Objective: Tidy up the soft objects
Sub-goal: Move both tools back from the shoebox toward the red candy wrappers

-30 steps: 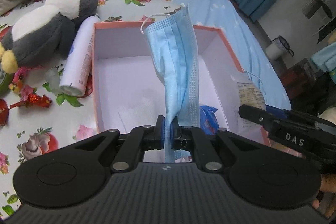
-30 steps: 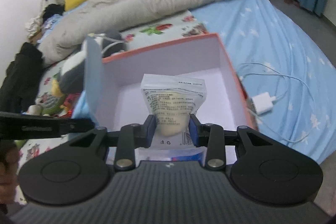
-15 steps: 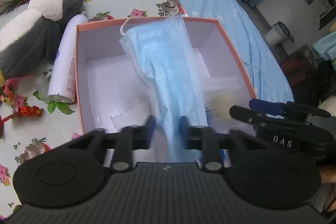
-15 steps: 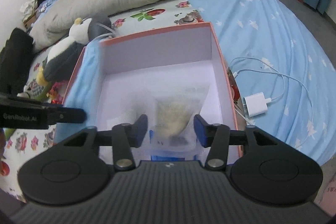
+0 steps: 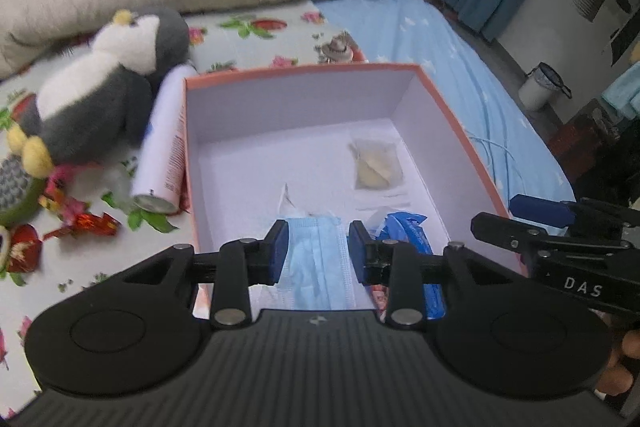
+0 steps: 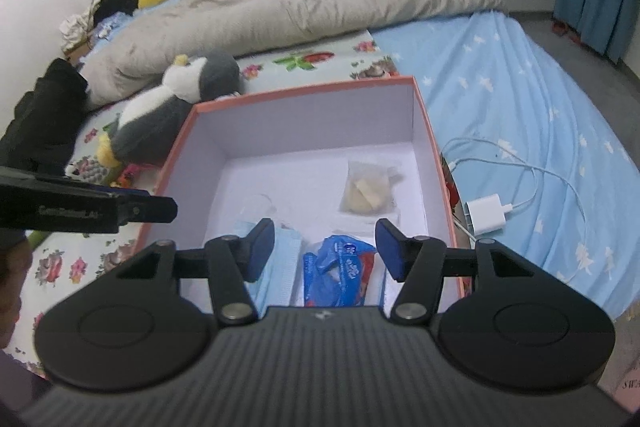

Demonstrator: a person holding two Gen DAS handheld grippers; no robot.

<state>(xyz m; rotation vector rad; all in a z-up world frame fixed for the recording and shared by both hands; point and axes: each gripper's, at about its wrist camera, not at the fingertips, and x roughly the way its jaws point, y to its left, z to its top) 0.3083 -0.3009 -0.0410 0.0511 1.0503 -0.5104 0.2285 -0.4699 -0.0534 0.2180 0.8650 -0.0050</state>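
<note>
A blue face mask [image 5: 318,267] is seen lying flat on the floor of an open orange-rimmed box [image 5: 296,71], at its near edge, low in the centre of the left wrist view. The left gripper [image 5: 318,253] is held above it with its jaws parted about as wide as the mask; none of the mask is pinched. Just right of the mask a crumpled blue packet [image 6: 338,269] is seen, and toward the box's far right corner a clear pouch [image 6: 366,193] of pale contents. The right gripper [image 6: 325,251] is held wide open over the packet, gripping nothing. To the upper left, outside the box, a plush penguin [image 5: 100,95] and a white spray can [image 5: 162,151] lie on the flowered sheet [image 5: 80,259].
</note>
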